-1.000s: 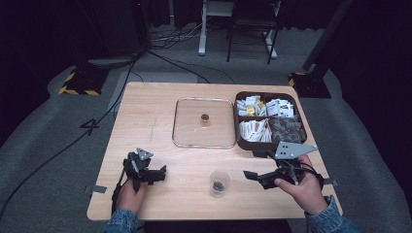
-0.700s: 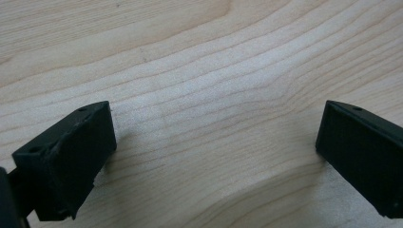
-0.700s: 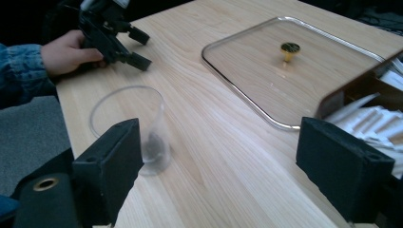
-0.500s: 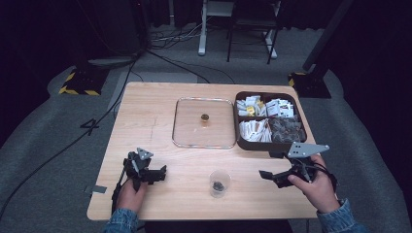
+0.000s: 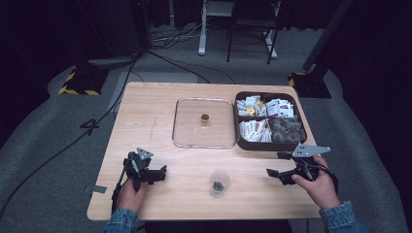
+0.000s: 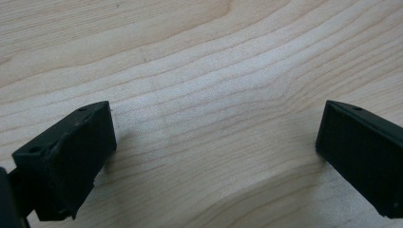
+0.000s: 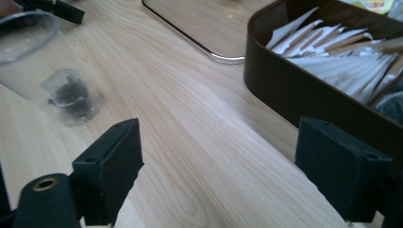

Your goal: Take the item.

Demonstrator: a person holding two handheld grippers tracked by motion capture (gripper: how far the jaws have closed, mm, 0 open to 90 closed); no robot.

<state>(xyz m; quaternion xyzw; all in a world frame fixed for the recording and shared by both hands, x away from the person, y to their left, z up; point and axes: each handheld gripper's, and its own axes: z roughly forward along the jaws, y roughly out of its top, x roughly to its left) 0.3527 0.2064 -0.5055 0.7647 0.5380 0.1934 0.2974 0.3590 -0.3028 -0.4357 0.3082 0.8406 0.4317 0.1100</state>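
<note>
Dark grey carpet, cables and stand legs surround a pale wooden table [image 5: 145, 116]. On that table, near the front edge and between the two hands, a clear plastic cup [image 5: 219, 183] is seen standing upright with a small dark item at its bottom; it is held by neither gripper. The right gripper [image 5: 278, 165] is held low over the table, well to the right of the cup; its jaws are spread wide with bare wood between them and have just been opening. The left gripper [image 5: 159, 174] is rested on the table to the left of the cup, jaws likewise spread over bare wood. Behind the cup, a clear tray [image 5: 187, 126] carrying a small brown object [image 5: 205, 117] is noted, and just beside it a dark compartmented box [image 5: 265, 144] filled with packets.
</note>
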